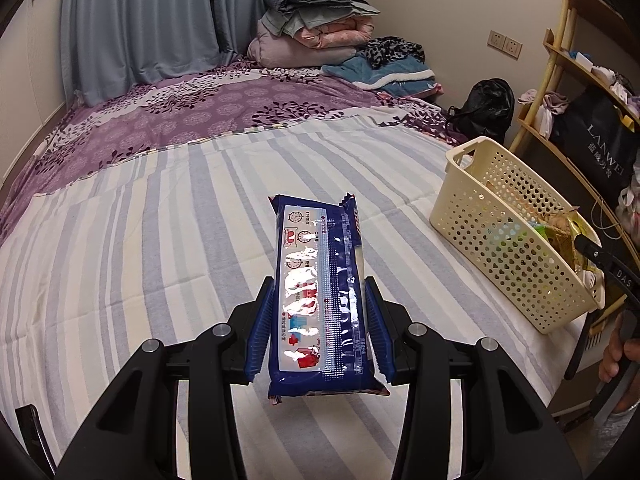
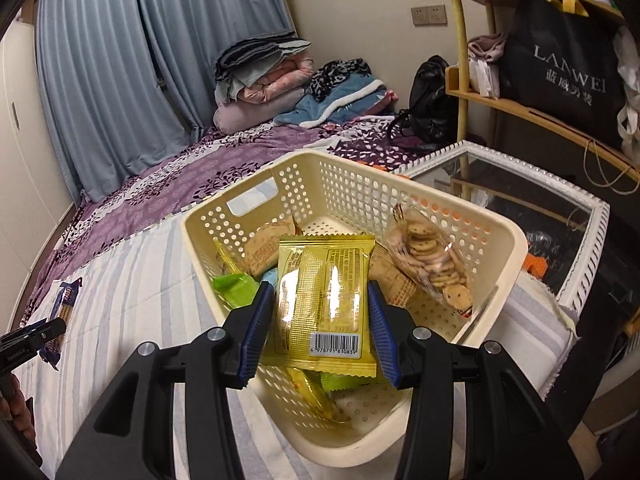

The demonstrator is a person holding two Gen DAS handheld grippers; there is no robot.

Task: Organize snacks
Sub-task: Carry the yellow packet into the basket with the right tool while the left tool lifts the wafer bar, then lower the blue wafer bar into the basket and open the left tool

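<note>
Most snacks already lie in the cream perforated basket (image 2: 500, 240) on the bed's (image 1: 160, 220) right edge. The right tongs (image 2: 320, 324) pinch a yellow packet (image 2: 326, 300) over it; the left tongs (image 1: 320, 320) pinch a blue biscuit pack (image 1: 320, 280) above the striped sheet, still to go in.

Glossy foil blue packet (image 1: 320, 300), perforated matt plastic basket (image 2: 500, 240), striped woven cloth sheet (image 1: 140, 260).
</note>
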